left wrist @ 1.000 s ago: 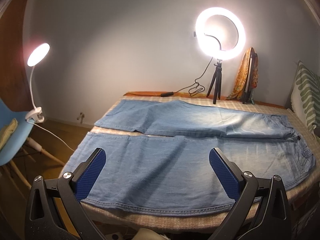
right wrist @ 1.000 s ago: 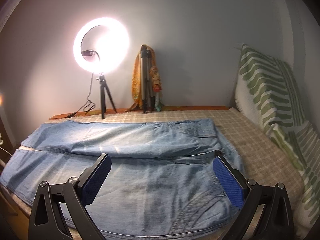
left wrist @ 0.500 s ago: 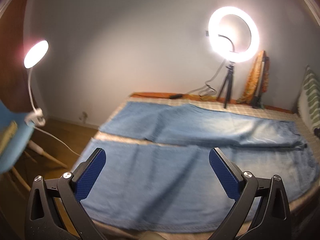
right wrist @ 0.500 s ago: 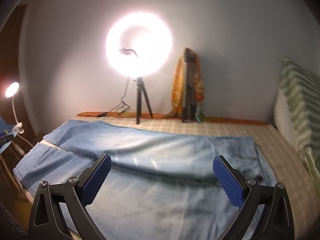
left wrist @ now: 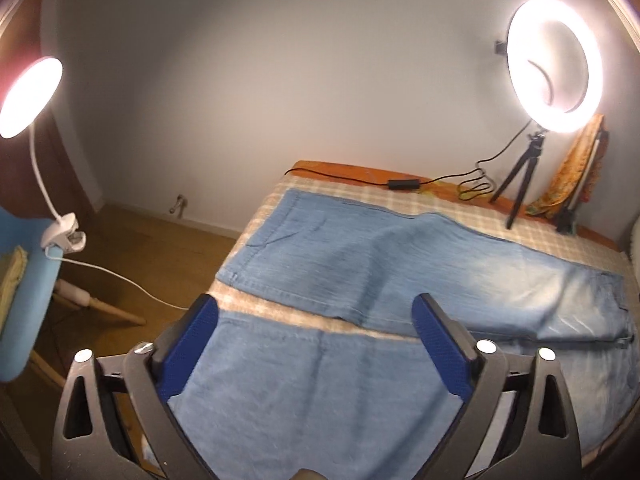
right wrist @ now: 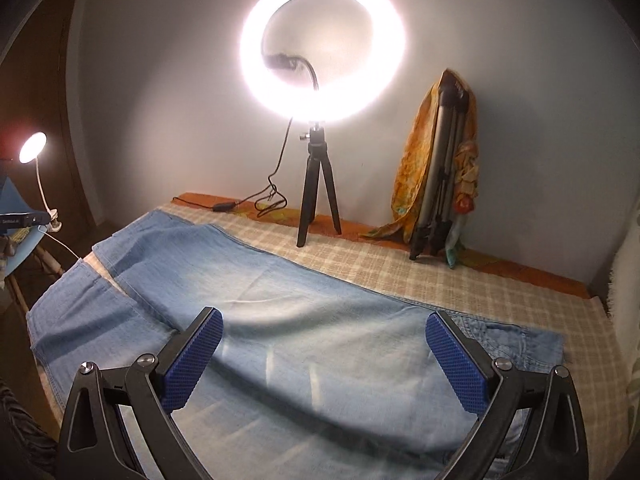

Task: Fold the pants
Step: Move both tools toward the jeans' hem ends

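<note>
While both grippers hang above the bed, the jeans [left wrist: 360, 264] lie flat and unfolded on the checked cover [left wrist: 472, 208], legs spread with a strip of cover showing between them.

Left wrist view, left to right: clip lamp [left wrist: 30, 96] lit, clamped to a blue chair [left wrist: 28, 312] well off to the left of the left gripper [left wrist: 316, 340]. Its jaws have just been closing a little, yet stand wide apart with nothing between the pads; the near leg lies below them. Ring light [left wrist: 554, 64] on a small tripod far ahead to the right.

Right wrist view, left to right: right gripper [right wrist: 324, 354] spread wide, nothing gripped, denim beneath it, waistband end just right of the right finger. Ring light straight ahead; folded tripod draped with a yellow cloth [right wrist: 440, 152] ahead to the right against the wall.
</note>
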### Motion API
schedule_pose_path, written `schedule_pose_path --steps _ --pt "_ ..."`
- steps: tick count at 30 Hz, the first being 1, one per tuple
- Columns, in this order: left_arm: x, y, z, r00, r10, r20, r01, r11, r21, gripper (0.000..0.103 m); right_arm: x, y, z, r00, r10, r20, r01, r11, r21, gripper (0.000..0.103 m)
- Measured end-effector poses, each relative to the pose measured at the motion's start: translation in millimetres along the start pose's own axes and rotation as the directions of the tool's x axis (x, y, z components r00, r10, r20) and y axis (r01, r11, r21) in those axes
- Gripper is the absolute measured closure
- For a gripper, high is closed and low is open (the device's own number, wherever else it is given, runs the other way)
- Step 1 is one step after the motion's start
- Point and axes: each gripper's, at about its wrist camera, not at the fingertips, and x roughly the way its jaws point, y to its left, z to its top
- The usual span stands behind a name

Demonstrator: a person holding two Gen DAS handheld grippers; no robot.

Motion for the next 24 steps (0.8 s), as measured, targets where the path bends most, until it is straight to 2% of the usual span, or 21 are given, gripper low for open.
schedule_pose_path --steps 4,10,17,19,24 --pt "39 3 18 0.998 -0.028 -0.063 0.027 0.999 -0.022 0.025 39 -10 13 0.997 0.029 -0.07 -0.031 0.999 -0.034 0.005" --pt "91 -1 46 0.993 -0.027 -0.115 0.023 0.999 -0.038 0.026 101 -17 29 0.987 0.04 -0.155 -0.056 0.994 -0.097 0.013" --pt "155 7 77 0.984 -0.056 -0.168 0.029 0.987 -0.157 0.026 169 -25 34 0.966 0.083 -0.247 -0.113 0.987 -0.113 0.013" --pt "177 5 84 0.98 -0.059 -0.193 0.024 0.984 -0.178 0.033 186 -25 33 0.958 0.078 -0.275 -0.121 0.983 -0.14 0.012" --pt "229 -7 101 0.969 -0.06 -0.241 0.003 0.973 -0.229 0.033 218 -26 30 0.94 0.073 -0.333 -0.147 0.968 -0.204 0.01"
